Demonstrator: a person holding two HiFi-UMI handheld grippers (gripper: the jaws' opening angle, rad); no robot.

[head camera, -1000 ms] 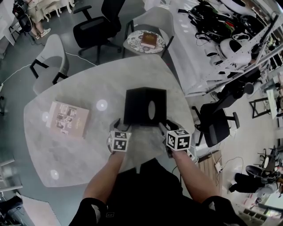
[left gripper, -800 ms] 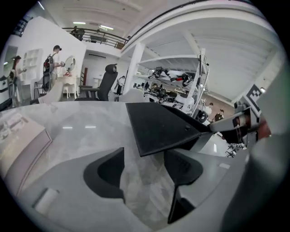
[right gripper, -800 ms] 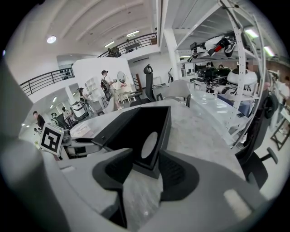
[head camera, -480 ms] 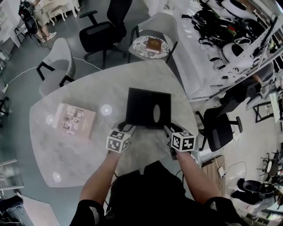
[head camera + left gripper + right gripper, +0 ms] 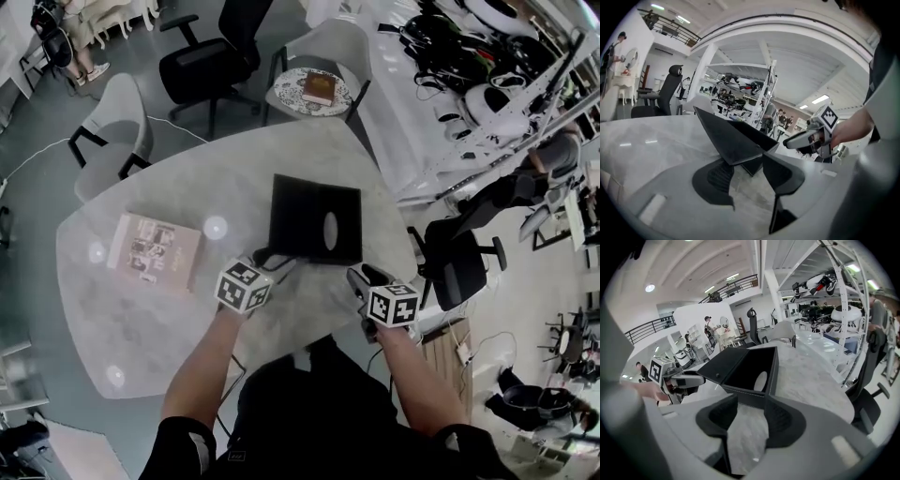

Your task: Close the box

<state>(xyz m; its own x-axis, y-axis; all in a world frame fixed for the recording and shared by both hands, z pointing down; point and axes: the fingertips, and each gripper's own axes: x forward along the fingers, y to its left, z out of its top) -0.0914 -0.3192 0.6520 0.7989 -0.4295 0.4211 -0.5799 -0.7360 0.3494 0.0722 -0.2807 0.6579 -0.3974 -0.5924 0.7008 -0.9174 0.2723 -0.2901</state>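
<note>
The black box sits open on the grey table, an oval hole in its right wall. My left gripper is at the box's near-left corner. In the left gripper view the raised lid flap slants over the left gripper, its lower corner between the jaw tips. Those jaws are opening and do not press on it. My right gripper hangs open just short of the near-right corner. The right gripper view shows the box ahead of the empty right gripper.
A pink booklet lies on the table's left part. Behind the table stand office chairs and a round side table with a book. Racks of equipment fill the right side. Another black chair stands past the table's right edge.
My left gripper has turned and slid in at the box's near-left corner by the flap. My right gripper has drawn back a little from the box's near edge.
</note>
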